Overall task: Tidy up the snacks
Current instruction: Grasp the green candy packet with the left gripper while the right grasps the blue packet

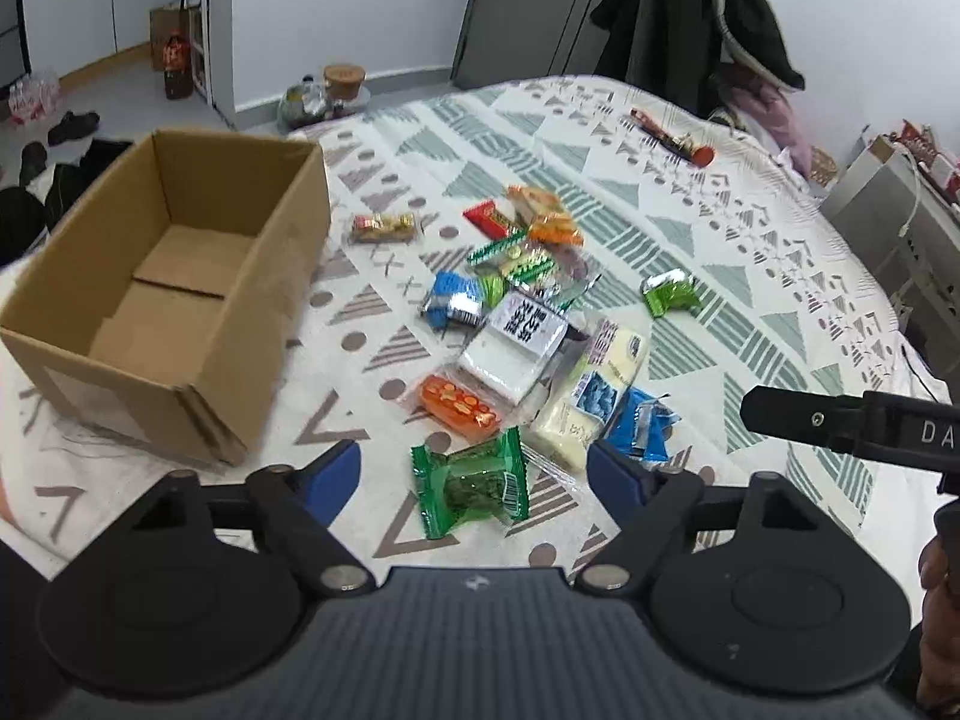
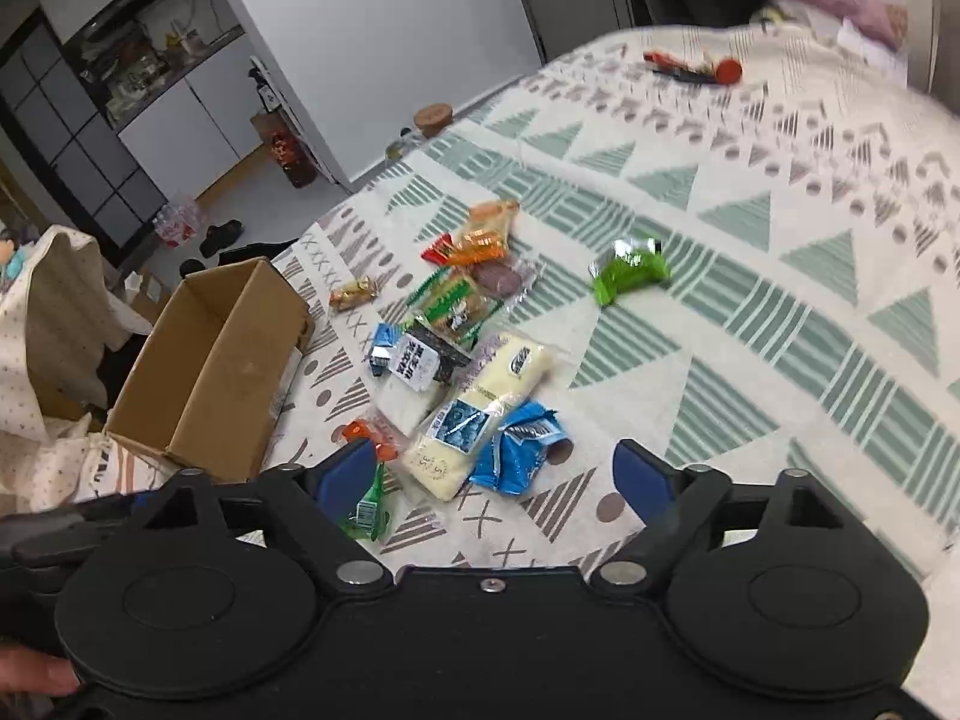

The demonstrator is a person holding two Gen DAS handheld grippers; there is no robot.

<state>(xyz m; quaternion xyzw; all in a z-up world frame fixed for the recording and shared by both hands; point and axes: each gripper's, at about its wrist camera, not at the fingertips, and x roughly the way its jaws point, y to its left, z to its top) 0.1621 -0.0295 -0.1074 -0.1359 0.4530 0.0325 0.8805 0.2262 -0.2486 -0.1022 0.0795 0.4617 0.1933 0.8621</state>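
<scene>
Several wrapped snacks lie scattered on a patterned cloth [image 1: 690, 228]. An open cardboard box [image 1: 174, 282] stands at the left, nothing inside it. My left gripper [image 1: 474, 471] is open, and a green packet [image 1: 471, 489] lies between its fingers on the cloth. Beyond it are an orange packet [image 1: 459, 408], a pale yellow packet [image 1: 591, 396] and a blue packet [image 1: 639, 426]. My right gripper [image 2: 498, 474] is open above the blue packet [image 2: 519, 450] and the pale yellow packet [image 2: 480, 414]. The box [image 2: 210, 366] is to its left. A light green packet [image 2: 630, 273] lies apart.
A red-tipped object [image 1: 675, 141] lies at the far side of the cloth. Beyond the cloth's edge, shoes and bottles sit on the floor [image 1: 72, 126]. Dark clothes [image 1: 696, 18] hang at the back. The right gripper's body [image 1: 852, 423] enters the left wrist view at the right.
</scene>
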